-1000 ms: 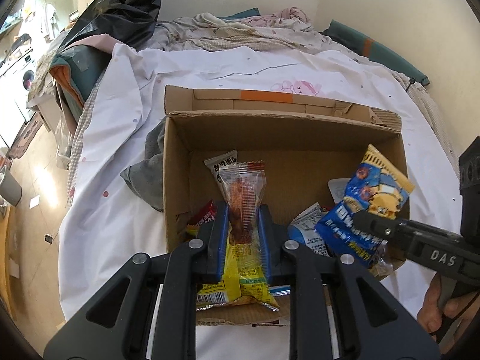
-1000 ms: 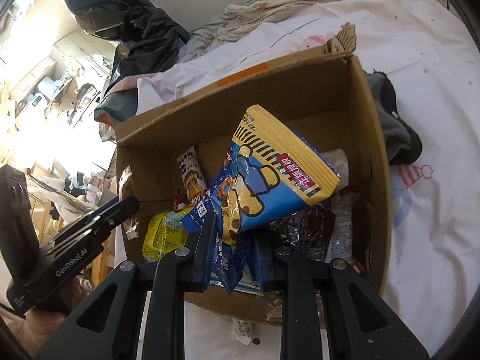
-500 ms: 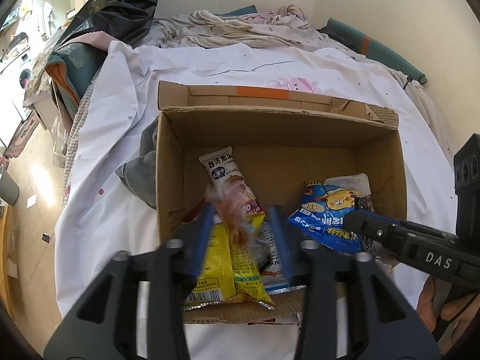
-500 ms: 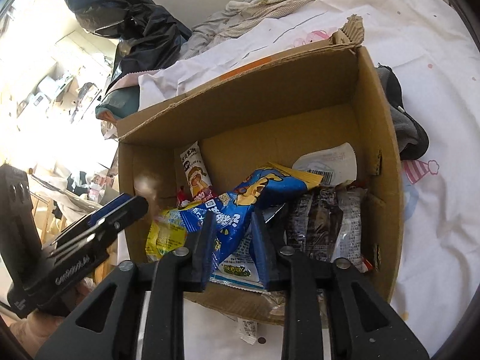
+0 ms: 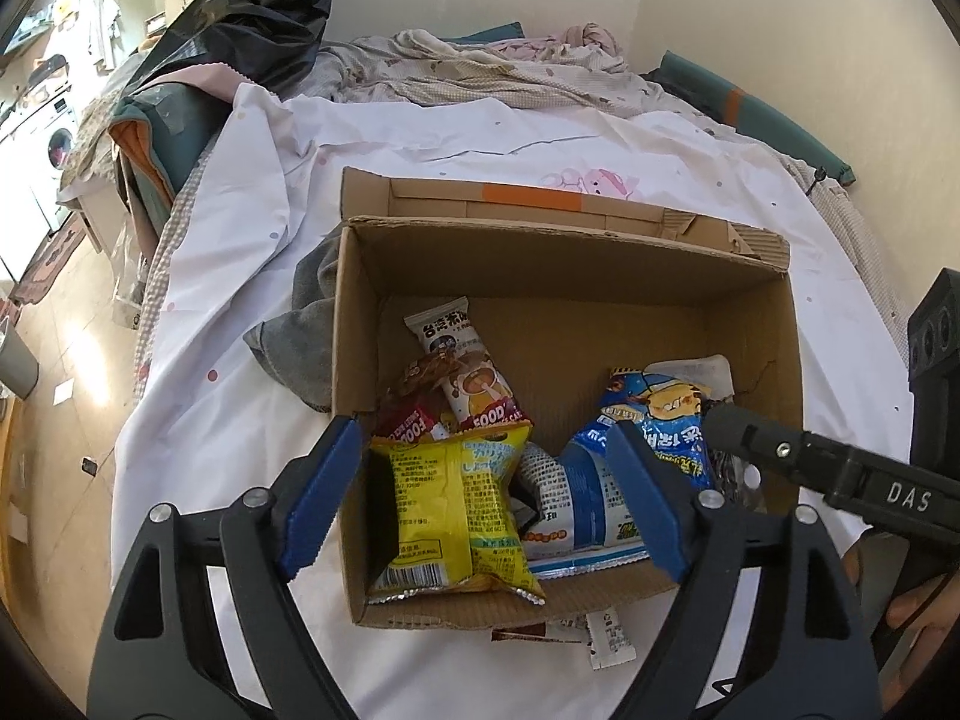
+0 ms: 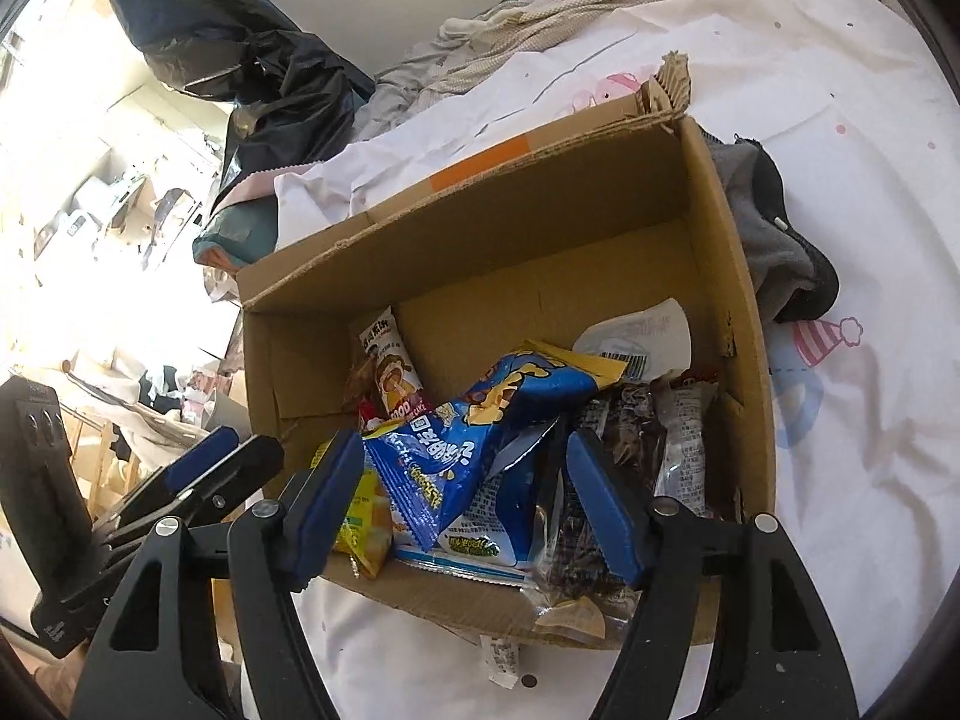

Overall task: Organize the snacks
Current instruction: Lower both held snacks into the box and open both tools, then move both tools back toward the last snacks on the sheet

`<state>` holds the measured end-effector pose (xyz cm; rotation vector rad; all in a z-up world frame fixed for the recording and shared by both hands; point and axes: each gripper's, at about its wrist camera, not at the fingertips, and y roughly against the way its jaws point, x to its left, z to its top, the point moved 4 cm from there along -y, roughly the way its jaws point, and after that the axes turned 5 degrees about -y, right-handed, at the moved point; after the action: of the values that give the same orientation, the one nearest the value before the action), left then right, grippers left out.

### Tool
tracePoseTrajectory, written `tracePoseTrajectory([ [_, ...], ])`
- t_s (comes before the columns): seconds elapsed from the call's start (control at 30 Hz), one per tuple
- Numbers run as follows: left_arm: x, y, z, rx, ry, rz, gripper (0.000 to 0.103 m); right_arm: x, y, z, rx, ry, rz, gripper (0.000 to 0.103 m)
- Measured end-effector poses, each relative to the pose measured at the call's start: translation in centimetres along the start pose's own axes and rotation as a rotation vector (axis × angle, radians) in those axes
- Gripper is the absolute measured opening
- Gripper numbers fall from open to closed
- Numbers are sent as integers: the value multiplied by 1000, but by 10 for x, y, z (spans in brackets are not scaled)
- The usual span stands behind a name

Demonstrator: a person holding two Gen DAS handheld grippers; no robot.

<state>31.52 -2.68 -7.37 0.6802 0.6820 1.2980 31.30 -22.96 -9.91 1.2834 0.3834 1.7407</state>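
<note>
An open cardboard box [image 5: 564,258] [image 6: 714,228] sits on a white bed sheet and holds several snack packets. A yellow packet [image 5: 450,504] lies at its near left, a blue packet [image 5: 654,420] [image 6: 480,426] at the middle right, a red-and-white packet [image 5: 462,360] behind. Dark wrapped snacks [image 6: 624,438] lie on the right. My left gripper [image 5: 486,498] is open and empty above the box's near edge. My right gripper [image 6: 465,498] is open and empty over the blue packet; it also shows in the left wrist view [image 5: 840,468].
A grey cloth [image 5: 300,330] [image 6: 774,240] lies against the box's side. A black plastic bag [image 5: 252,6] and rumpled bedding [image 5: 492,72] lie beyond. A small wrapper [image 5: 606,639] lies on the sheet in front of the box. The floor drops off at left.
Both grippers opened. The left let go of the orange clear-wrapped snack and the right let go of the blue packet; both now lie in the box.
</note>
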Motion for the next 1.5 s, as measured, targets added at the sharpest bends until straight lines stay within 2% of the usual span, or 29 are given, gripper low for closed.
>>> tracePoseTrajectory([
  [0.37, 9, 32, -14, -33, 14, 6, 81, 1, 23, -19, -4, 1, -8, 73],
  [0.73, 16, 54, -49, 3, 71, 2, 81, 0, 49, -50, -7, -17, -17, 73],
  [0.97, 19, 59, -72, 42, 100, 4, 81, -5, 53, -76, 29, -57, -20, 73],
  [1.2, 20, 61, -93, 77, 103, 71, 81, -14, 49, -93, 75, -92, -44, 73],
  [1.5, 50, 53, -111, 146, 259, 120, 81, -45, 18, -103, 176, -242, -68, 73],
])
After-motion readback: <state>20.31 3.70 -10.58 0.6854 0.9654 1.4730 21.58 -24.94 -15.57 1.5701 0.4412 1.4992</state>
